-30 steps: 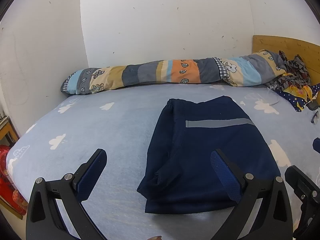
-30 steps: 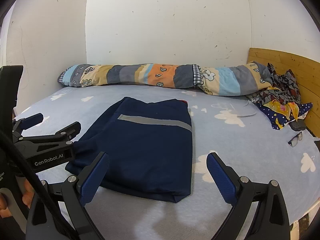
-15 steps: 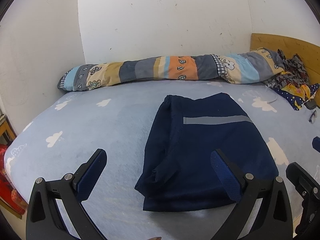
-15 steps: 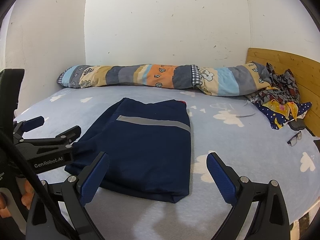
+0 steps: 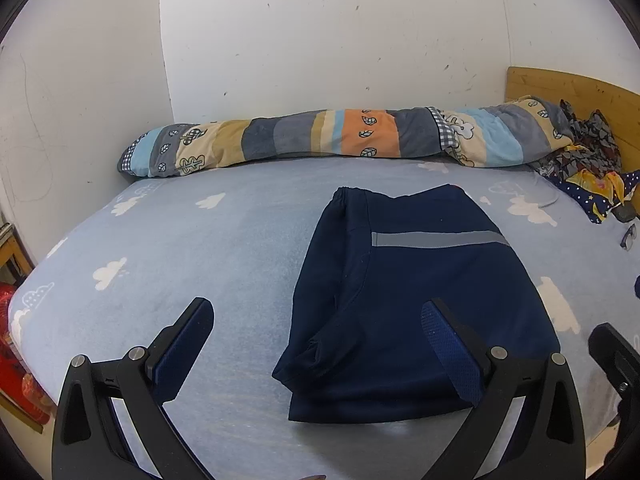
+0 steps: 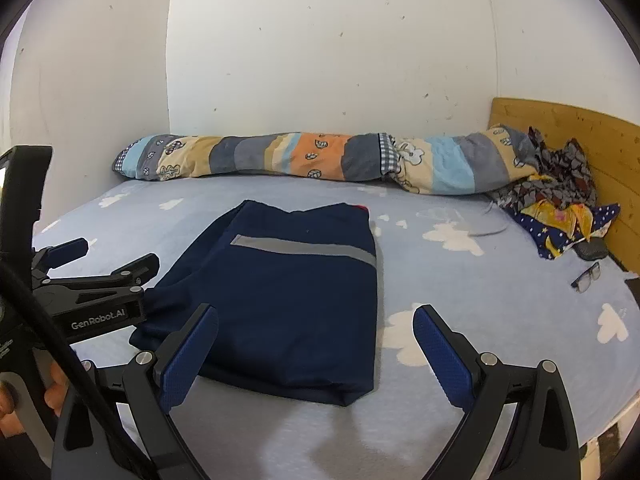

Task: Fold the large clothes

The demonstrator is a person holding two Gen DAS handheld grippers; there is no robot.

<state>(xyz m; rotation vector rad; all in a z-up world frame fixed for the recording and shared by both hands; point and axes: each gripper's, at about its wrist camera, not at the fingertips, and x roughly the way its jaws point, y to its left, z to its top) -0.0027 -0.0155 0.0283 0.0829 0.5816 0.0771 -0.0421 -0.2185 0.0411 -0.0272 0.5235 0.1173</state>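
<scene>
A navy garment (image 5: 420, 300) with a grey stripe lies folded into a rectangle on the light blue cloud-print bed sheet (image 5: 180, 260). My left gripper (image 5: 316, 316) hovers open over the garment's near left corner, with nothing between its fingers. In the right wrist view the same garment (image 6: 288, 288) lies left of centre. My right gripper (image 6: 316, 316) stands open above its near right edge and holds nothing. The left gripper (image 6: 116, 254) shows there at the left, beside the garment's left corner, with a hand on its handle.
A rolled patchwork quilt (image 6: 320, 156) lies along the back wall. Patterned clothes (image 6: 560, 200) are piled against the wooden headboard (image 6: 580, 140) at the right, with glasses (image 6: 586, 278) and a dark flat object (image 6: 592, 248) near them. Red items (image 5: 8, 344) sit beside the bed's left edge.
Both views shift only slightly. The folded garment has not moved and both grippers stay open.
</scene>
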